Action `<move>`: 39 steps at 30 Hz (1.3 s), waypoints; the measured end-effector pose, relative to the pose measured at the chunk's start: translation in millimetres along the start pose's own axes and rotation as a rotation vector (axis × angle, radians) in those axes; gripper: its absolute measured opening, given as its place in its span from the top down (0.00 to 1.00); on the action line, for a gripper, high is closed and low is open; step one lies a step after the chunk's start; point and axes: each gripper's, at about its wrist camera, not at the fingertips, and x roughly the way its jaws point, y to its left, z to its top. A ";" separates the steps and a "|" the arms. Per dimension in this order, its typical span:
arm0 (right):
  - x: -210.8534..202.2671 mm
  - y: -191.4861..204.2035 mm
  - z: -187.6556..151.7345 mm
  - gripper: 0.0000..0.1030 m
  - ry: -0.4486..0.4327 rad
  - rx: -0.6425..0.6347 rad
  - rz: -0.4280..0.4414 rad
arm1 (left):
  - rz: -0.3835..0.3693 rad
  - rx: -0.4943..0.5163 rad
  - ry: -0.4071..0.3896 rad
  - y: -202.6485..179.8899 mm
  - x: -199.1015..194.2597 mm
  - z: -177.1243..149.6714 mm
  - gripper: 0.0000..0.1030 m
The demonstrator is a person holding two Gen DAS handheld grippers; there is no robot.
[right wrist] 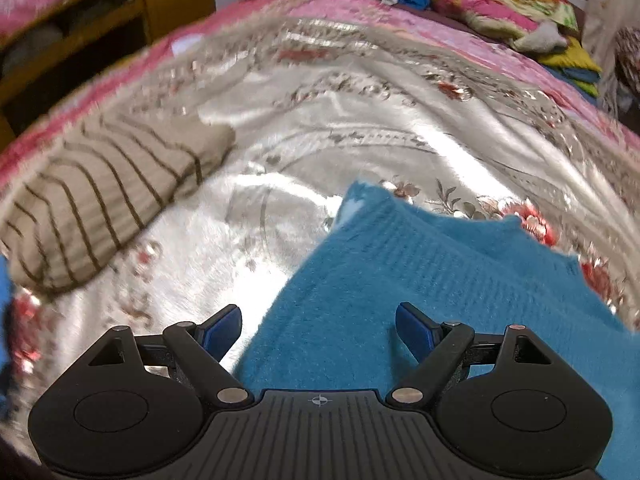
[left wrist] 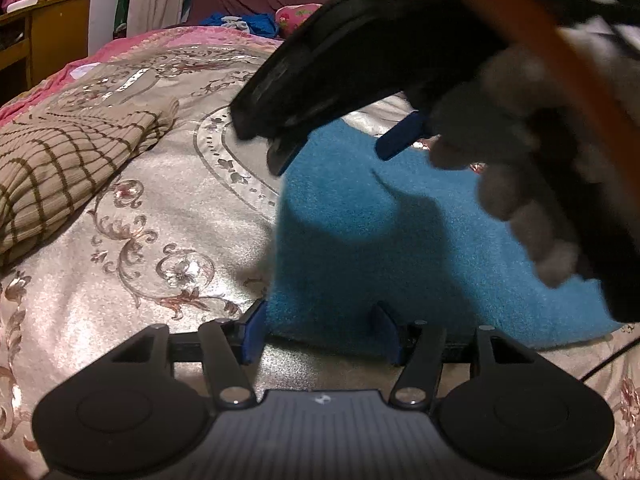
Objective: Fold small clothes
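Left gripper (left wrist: 322, 334) sits low at the near edge of the blue fuzzy garment (left wrist: 400, 248), its 2 blue-padded fingers spread wide; the left pad (left wrist: 254, 332) lies just off the garment's left edge over the bedspread (left wrist: 160, 200), the right pad (left wrist: 386, 332) over the blue fabric, nothing pinched between them. The garment lies flat on the silvery floral bedspread, to the right of centre in the left wrist view. Right gripper (left wrist: 336, 148) shows in the upper right of that view, above the garment, gripped by a hand in a pale glove (left wrist: 516, 184); its 2 blue fingertips stand apart with nothing between them. Right wrist view: right gripper (right wrist: 320, 330) fingers wide, left pad (right wrist: 222, 330) over the bare bedspread (right wrist: 280, 128), right pad (right wrist: 414, 334) over the blue garment (right wrist: 400, 272); cannot tell if either pad touches the cloth. Garment here shows a ribbed band running across its far part, and its far left corner peaks up against the bedspread. This view is motion-blurred. A beige knit with dark grid lines (left wrist: 60, 160) lies folded on the bedspread to the left, well apart from the blue garment; same piece in the right wrist view (right wrist: 100, 208). Beyond the bed's pink border: wooden shelf unit (left wrist: 48, 36) at far left, a heap of blue cloth (left wrist: 244, 24) and a pink floral pillow (right wrist: 500, 10) at the far end.
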 end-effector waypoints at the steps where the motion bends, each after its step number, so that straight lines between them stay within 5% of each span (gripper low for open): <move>1: 5.9 4.5 1.1 0.20 0.015 -0.019 -0.020 | -0.001 -0.001 -0.001 0.1 -0.3 -0.6 0.40; 13: 48.2 25.6 -4.8 0.24 0.076 -0.190 -0.160 | -0.005 0.013 -0.012 -1.0 -1.0 -3.5 0.38; 17: 47.8 24.8 -5.9 0.32 0.074 -0.221 -0.164 | -0.004 0.015 -0.021 -1.1 -1.9 -5.1 0.38; 26: 23.6 4.6 -7.1 0.66 0.064 -0.200 -0.103 | 0.004 0.044 -0.084 -2.6 -15.0 -18.0 0.29; 39: -40.2 -47.8 -14.9 0.76 -0.036 -0.061 0.001 | -0.028 0.092 -0.198 -29.2 -18.0 -21.2 0.18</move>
